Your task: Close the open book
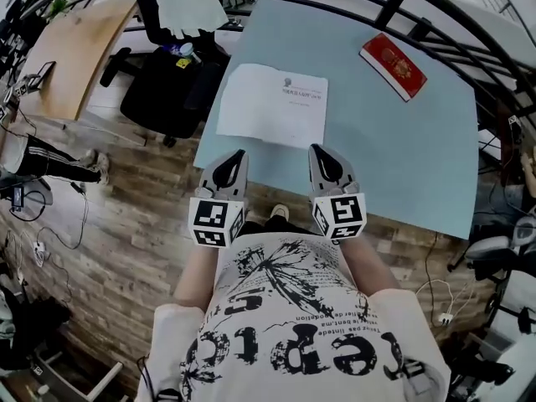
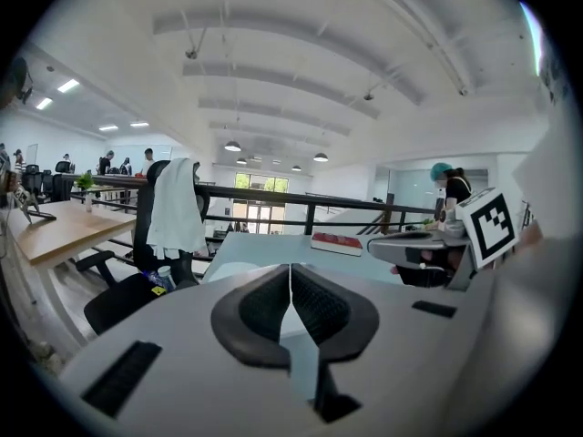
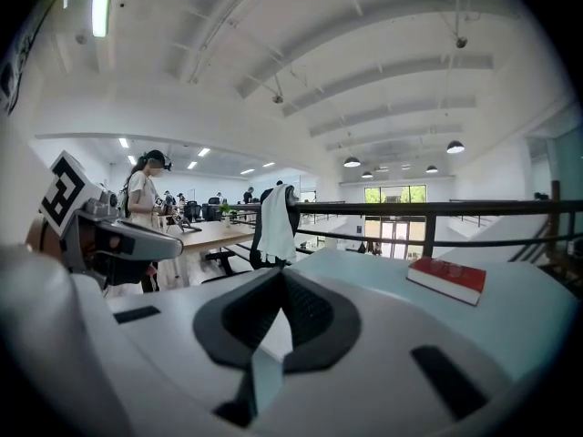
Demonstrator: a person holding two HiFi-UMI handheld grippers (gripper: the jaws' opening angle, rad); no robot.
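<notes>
The open white-paged book [image 1: 273,105] lies flat by the near-left corner of the pale blue desk [image 1: 402,166], its long axis along the near edge. The left tongs [image 1: 239,157] and right tongs [image 1: 316,153], both closed and empty, each face one half from just short of it, about equally near

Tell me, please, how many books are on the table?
2: the white open book at the table's near left, and the closed red book at its far right. None looks hidden.

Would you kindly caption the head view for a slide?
Left hand-held gripper and right hand-held gripper, shut, face a white book on a table; red book beyond.
</notes>
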